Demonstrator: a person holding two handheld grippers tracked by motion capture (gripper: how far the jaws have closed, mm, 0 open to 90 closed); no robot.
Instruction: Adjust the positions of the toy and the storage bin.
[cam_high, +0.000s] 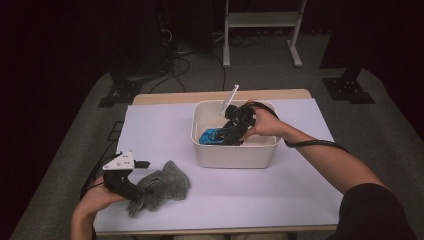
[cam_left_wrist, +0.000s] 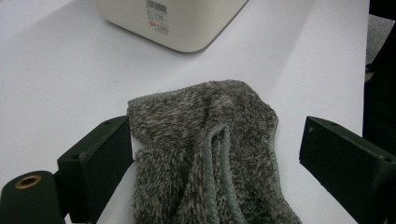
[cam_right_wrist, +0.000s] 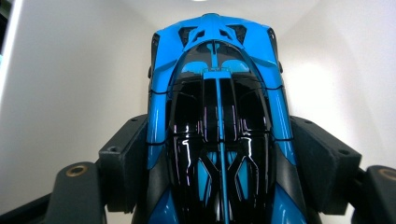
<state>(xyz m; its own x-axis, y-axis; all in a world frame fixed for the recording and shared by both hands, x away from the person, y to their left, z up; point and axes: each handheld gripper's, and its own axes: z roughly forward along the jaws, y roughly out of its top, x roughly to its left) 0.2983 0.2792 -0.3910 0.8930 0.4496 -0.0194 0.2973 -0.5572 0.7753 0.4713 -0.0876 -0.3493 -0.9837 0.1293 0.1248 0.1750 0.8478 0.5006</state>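
Note:
A blue and black toy car (cam_right_wrist: 217, 116) sits between the jaws of my right gripper (cam_right_wrist: 218, 140), whose pads press on both its sides. From above, that gripper (cam_high: 235, 132) reaches down into a white tub (cam_high: 235, 155), and the car (cam_high: 212, 136) lies low inside it. At the near left a grey fuzzy cloth (cam_high: 162, 185) lies crumpled on the table. My left gripper (cam_high: 136, 195) rests at its left end. Its jaws stand wide apart around the cloth (cam_left_wrist: 210, 154), the right one well clear of it, so this gripper (cam_left_wrist: 219, 135) is open.
A white stick-like tool (cam_high: 230, 100) leans on the tub's far rim. The tub's pale walls (cam_right_wrist: 60, 93) close in around the car. A labelled corner of the tub (cam_left_wrist: 177, 23) stands beyond the cloth. A pale sheet (cam_high: 300, 190) covers the table.

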